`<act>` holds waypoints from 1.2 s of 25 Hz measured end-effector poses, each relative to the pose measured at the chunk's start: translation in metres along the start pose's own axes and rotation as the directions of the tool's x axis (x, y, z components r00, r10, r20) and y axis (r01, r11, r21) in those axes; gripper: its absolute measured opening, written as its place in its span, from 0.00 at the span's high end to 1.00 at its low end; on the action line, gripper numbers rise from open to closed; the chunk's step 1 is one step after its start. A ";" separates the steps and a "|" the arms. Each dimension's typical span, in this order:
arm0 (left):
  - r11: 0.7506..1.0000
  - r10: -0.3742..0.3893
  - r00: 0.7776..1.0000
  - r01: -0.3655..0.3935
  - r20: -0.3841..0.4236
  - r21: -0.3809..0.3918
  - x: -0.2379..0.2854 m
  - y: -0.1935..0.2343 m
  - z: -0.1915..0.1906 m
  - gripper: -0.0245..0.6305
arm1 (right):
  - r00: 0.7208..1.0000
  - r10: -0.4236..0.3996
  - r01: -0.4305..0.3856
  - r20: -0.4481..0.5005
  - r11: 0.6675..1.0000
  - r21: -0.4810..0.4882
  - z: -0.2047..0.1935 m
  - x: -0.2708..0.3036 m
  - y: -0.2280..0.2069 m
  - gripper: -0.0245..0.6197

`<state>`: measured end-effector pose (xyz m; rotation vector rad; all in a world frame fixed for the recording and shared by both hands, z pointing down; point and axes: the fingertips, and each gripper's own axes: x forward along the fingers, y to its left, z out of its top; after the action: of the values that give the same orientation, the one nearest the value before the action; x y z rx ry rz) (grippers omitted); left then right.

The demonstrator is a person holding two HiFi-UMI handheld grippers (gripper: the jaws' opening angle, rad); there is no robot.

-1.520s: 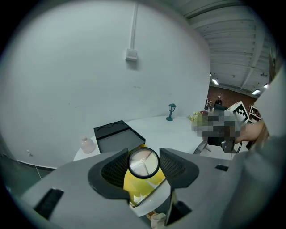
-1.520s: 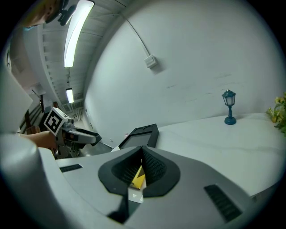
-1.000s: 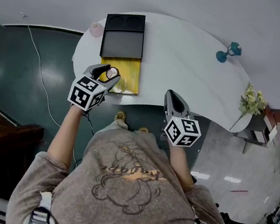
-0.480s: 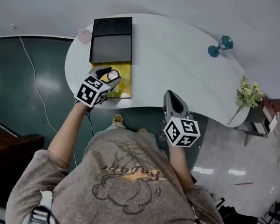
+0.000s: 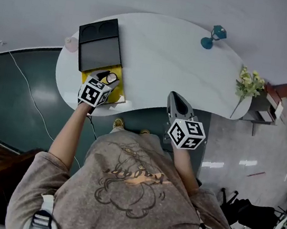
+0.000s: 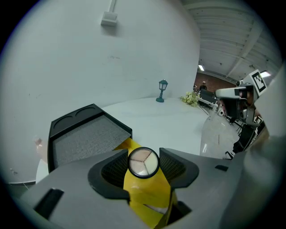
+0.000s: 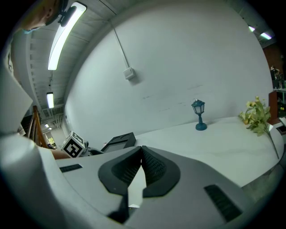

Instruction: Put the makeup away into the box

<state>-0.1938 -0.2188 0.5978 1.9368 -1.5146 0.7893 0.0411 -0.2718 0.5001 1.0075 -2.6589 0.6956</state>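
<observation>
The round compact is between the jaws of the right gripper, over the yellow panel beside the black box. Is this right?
No. The left gripper view shows the round compact between the jaws of the left gripper, over the yellow panel beside the black box. The right gripper is shut.
</observation>
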 end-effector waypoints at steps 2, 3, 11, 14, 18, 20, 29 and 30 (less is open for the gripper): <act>1.000 -0.004 1.000 0.004 -0.022 0.007 0.009 0.000 -0.005 0.60 | 1.000 -0.018 0.018 0.008 1.000 0.007 0.000 -0.005 -0.006 0.96; 1.000 -0.006 0.999 0.006 -0.031 0.009 0.013 0.000 -0.007 0.60 | 1.000 -0.028 0.028 0.012 1.000 0.010 0.001 -0.008 -0.008 0.96; 1.000 0.006 0.996 -0.005 -0.091 0.018 0.037 0.000 -0.024 0.60 | 0.994 -0.107 0.106 0.037 0.994 0.037 0.001 -0.033 -0.031 0.96; 1.000 0.015 0.994 -0.012 -0.107 0.025 0.042 0.003 -0.027 0.60 | 0.990 -0.131 0.129 0.043 0.990 0.049 0.000 -0.041 -0.036 0.96; 0.999 0.020 0.992 -0.015 -0.124 0.046 0.047 0.005 -0.031 0.60 | 0.987 -0.154 0.151 0.049 0.987 0.057 -0.002 -0.049 -0.039 0.96; 0.998 0.024 0.991 -0.016 -0.130 0.061 0.051 0.005 -0.032 0.60 | 0.985 -0.165 0.162 0.051 0.985 0.060 -0.003 -0.053 -0.042 0.96; 0.995 0.035 0.988 -0.020 -0.153 0.097 0.060 0.006 -0.035 0.60 | 0.978 -0.201 0.198 0.046 0.978 0.071 -0.006 -0.065 -0.051 0.96; 0.995 0.035 0.988 -0.020 -0.152 0.100 0.060 0.006 -0.035 0.60 | 0.978 -0.202 0.198 0.046 0.978 0.070 -0.006 -0.065 -0.051 0.96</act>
<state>-0.1925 -0.2333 0.6661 1.8809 -1.4372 1.0186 0.1234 -0.2652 0.5004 1.3070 -2.5449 0.7248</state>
